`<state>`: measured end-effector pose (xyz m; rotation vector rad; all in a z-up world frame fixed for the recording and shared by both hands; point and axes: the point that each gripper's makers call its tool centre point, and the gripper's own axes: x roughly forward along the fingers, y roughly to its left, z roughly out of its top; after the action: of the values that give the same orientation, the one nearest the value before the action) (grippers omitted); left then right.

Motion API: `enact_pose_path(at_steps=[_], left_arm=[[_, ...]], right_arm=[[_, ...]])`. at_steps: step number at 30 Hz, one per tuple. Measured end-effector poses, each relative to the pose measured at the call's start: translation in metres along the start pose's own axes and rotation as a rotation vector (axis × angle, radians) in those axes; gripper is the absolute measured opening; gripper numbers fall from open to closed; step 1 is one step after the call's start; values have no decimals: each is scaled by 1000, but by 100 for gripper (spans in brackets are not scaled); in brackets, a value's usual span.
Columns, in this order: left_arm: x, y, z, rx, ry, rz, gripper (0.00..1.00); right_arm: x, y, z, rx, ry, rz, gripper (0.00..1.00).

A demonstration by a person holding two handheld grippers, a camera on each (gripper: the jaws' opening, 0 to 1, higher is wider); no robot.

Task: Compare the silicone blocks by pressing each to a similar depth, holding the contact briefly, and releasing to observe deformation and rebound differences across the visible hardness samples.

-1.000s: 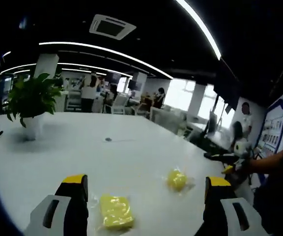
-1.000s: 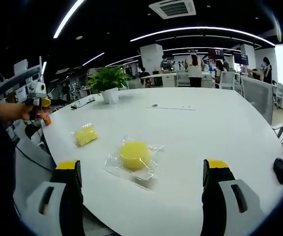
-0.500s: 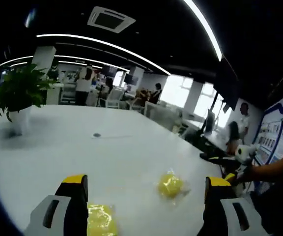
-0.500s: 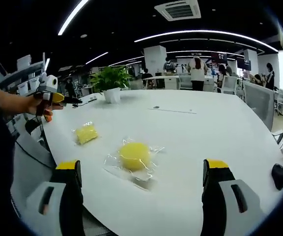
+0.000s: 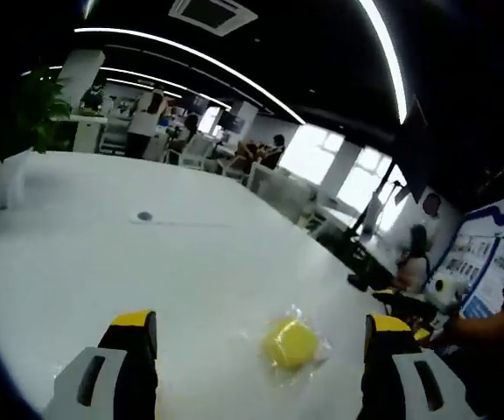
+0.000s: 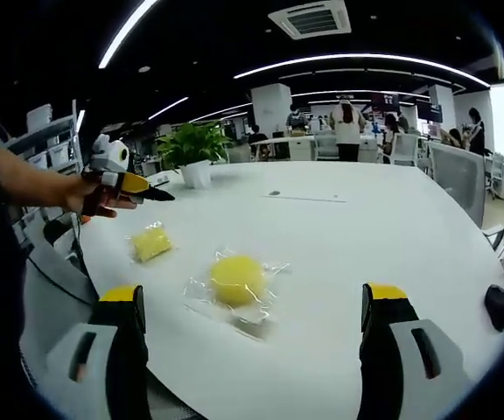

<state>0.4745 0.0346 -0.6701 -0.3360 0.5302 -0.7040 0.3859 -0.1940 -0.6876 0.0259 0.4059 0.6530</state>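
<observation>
On the white table [image 6: 383, 254] lie two yellow silicone pieces, each in a clear plastic wrapper. The round block [image 6: 236, 278] lies near the table edge closest to the right gripper, about in the middle of that side. The square block [image 6: 150, 242] lies further along the same edge toward the left corner, apart from the round one, with bare table between them.

In the right gripper view, the right gripper [image 6: 250, 350] has its jaws wide apart and holds nothing; the round block appears between the two jaws but well in front of them, not touched. The left gripper [image 6: 134, 188] comes into this view from the left, held in a hand [image 6: 94, 194] over the left edge of the table. It is above and behind the square block and does not touch it. From here its yellow-tipped jaws look close together, but this is small and I cannot tell for sure.

In the left gripper view, the left gripper [image 5: 256, 367] shows its two jaws wide apart, with nothing between them. The round block [image 5: 289, 341] lies on the table ahead of them, nearer to the right jaw, not touched.

A potted plant [image 6: 192, 147] stands on the far left part of the table. A black mouse [image 6: 500, 304] lies at the right edge.
</observation>
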Motion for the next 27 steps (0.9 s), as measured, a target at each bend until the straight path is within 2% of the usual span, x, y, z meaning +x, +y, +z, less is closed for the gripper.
enact_pose_path(at_steps=[7,12,17,20,24,27], left_arm=[[30,8,-15,-92,25,-7,97],[57,8,-32,-153,56,-8,93],[73,14,-47,-273,92,9,85],[81,17,-57,-349,118,10,78],[95,9,-60,-462,125,-43,64],[104,8,-72,-482,171,-39,55]], right_arm=[[3,-1,0,17,-4,-1,96],[4,2,-1,26,-5,4,96],[4,-1,-6,46,-8,-6,96],[4,0,-6,52,-8,-6,96],[2,2,-8,53,2,-4,96],[1,5,-9,50,10,2,96]])
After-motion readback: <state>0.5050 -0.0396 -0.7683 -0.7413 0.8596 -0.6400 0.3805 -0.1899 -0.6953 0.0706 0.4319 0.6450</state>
